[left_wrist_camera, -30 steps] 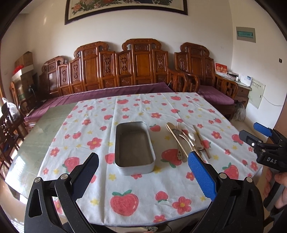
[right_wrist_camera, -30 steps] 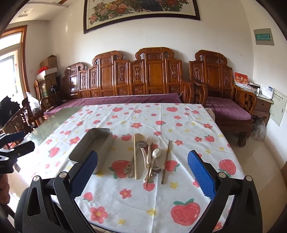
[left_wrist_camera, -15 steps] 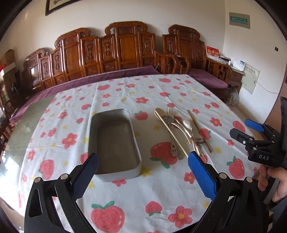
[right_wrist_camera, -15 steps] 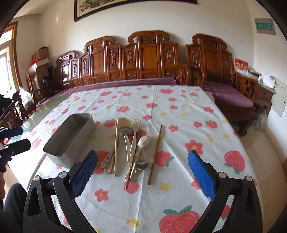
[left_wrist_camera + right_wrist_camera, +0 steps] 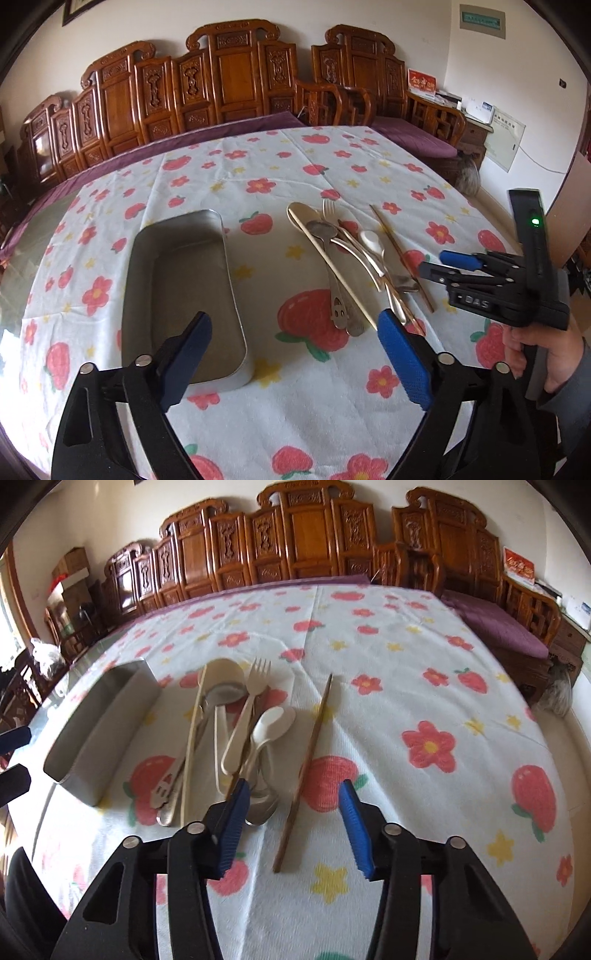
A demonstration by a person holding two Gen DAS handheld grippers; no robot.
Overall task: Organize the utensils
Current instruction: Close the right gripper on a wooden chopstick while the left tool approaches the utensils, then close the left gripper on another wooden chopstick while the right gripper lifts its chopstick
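Right hand-held gripper (image 5: 293, 823): jaws half-wide and closing, nothing gripped; brown chopstick (image 5: 306, 768) lies on the cloth between the pads, untouched. Left hand-held gripper (image 5: 295, 363): jaws wide, closing slightly, empty, above the near end of the metal tin (image 5: 181, 291). Utensil pile (image 5: 347, 258) of spoons, forks and pale chopstick rests on the worktop (image 5: 258, 162) just right of the tin.

Black left gripper (image 5: 291, 350), blue ribbed pads, silver screws; right gripper (image 5: 293, 825) alike, grey sleeve (image 5: 576, 384)
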